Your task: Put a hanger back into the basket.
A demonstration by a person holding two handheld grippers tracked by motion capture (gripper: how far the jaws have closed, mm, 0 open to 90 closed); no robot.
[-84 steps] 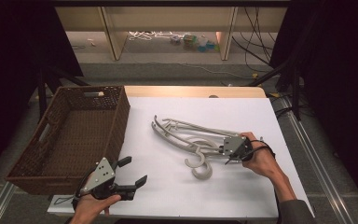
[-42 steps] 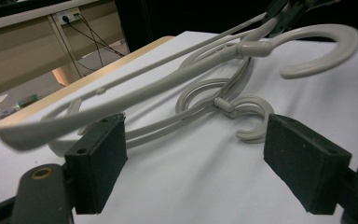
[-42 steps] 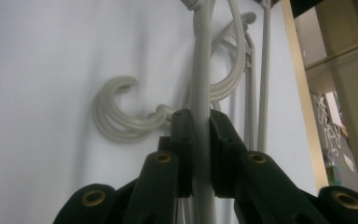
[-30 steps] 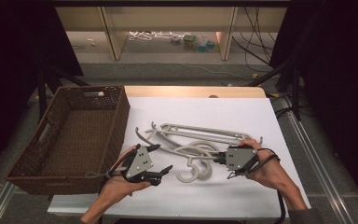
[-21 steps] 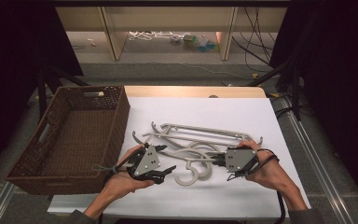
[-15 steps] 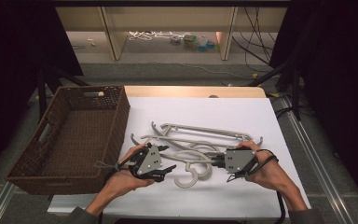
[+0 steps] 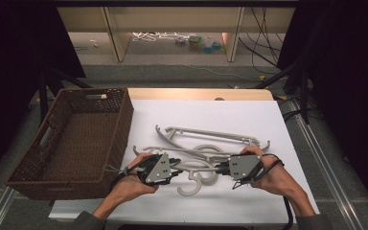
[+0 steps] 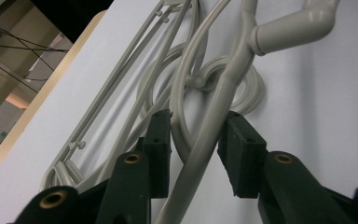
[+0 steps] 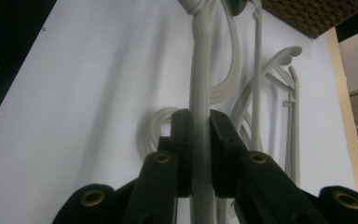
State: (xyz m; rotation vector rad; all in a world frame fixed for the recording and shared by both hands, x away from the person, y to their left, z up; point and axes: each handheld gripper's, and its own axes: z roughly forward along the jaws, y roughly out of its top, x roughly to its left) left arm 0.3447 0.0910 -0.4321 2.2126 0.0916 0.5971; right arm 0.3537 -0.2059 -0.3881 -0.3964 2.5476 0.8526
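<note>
Now both tongs on the grey plastic hangers (image 7: 206,153) on the white worktop (image 7: 287,129).
Right tongs (image 7: 226,167) pinch one hanger bar tight, pads (image 9: 182,140) pressed on both sides of it. Left tongs (image 7: 176,171) have just been closing; a hanger arm (image 8: 205,140) runs between the jaws, the right pad (image 8: 240,149) touches it, a gap remains at the other pad, so not yet clamped. Hanger pile lies between and just beyond both tongs, hook (image 7: 197,182) between them. Wicker basket (image 7: 52,143) sits beside the left tongs, on the side away from the right tongs.

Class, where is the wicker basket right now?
In the high view the wicker basket sits at the table's left edge, beside the grey hangers and just beyond the left claw.
</note>
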